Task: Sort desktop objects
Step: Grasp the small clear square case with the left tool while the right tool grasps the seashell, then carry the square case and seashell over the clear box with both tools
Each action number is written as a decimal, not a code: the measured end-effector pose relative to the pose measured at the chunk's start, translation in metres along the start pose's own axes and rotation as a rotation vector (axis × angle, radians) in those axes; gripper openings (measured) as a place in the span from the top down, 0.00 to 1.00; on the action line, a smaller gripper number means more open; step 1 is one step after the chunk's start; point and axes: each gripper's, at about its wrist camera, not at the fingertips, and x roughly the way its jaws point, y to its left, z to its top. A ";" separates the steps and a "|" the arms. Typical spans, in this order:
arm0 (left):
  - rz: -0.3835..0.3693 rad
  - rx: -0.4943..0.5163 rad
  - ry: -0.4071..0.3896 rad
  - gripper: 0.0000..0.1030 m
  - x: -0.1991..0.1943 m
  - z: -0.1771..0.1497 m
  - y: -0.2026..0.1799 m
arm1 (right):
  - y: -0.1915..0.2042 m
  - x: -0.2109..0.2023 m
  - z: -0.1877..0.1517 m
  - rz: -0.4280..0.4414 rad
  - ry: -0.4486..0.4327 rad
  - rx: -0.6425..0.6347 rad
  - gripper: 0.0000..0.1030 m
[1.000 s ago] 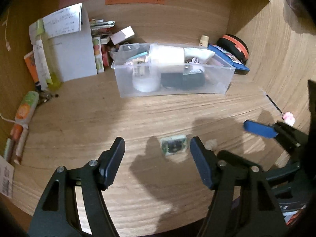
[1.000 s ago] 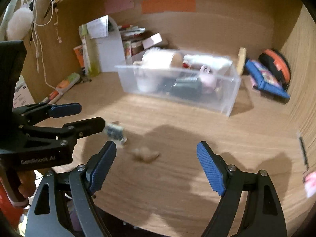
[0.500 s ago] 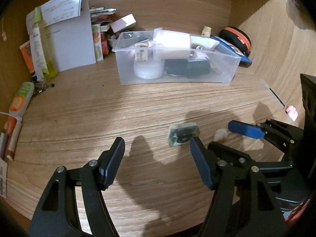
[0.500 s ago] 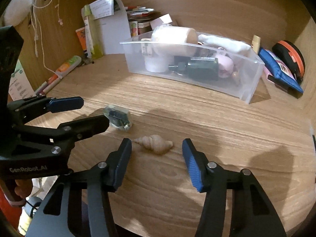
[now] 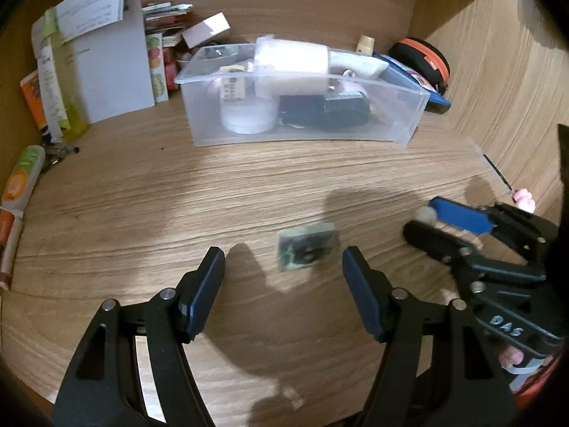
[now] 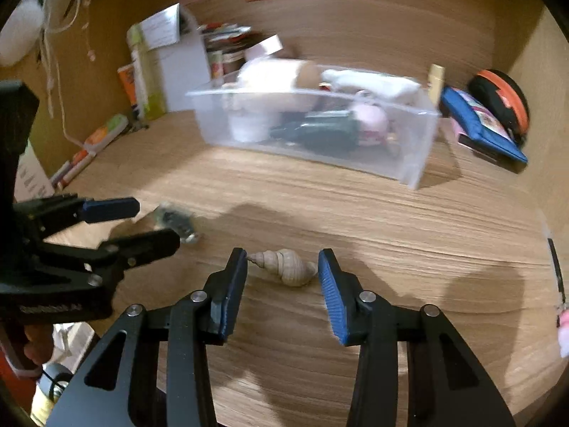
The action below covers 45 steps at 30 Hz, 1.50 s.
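While the left tongs close around a small green case lying on the table (not yet touching it), the right tongs close on a shell, pads barely clear, before a clear bin.

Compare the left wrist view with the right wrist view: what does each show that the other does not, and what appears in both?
Only the left wrist view shows the small clear packet square-on, lying between the left gripper and its closing jaws, untouched.

Only the right wrist view shows the whole seashell lying between the right gripper and its closing jaws, plus hanging cords at the upper left.

Both show the clear plastic bin full of items, the white booklet, the orange and black case and the wooden desk.
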 end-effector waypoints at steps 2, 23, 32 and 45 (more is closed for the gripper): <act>0.010 -0.007 0.005 0.51 0.004 0.002 -0.004 | -0.006 -0.005 0.001 -0.009 -0.009 0.006 0.63; 0.073 -0.020 -0.112 0.65 -0.022 0.017 -0.006 | -0.017 -0.017 0.016 0.019 -0.047 0.003 0.63; 0.031 -0.081 -0.144 0.65 -0.035 0.039 0.020 | -0.024 -0.031 0.041 0.005 -0.102 -0.004 0.63; 0.053 -0.141 -0.200 0.65 -0.049 0.074 0.058 | -0.040 -0.036 0.081 -0.017 -0.172 -0.004 0.63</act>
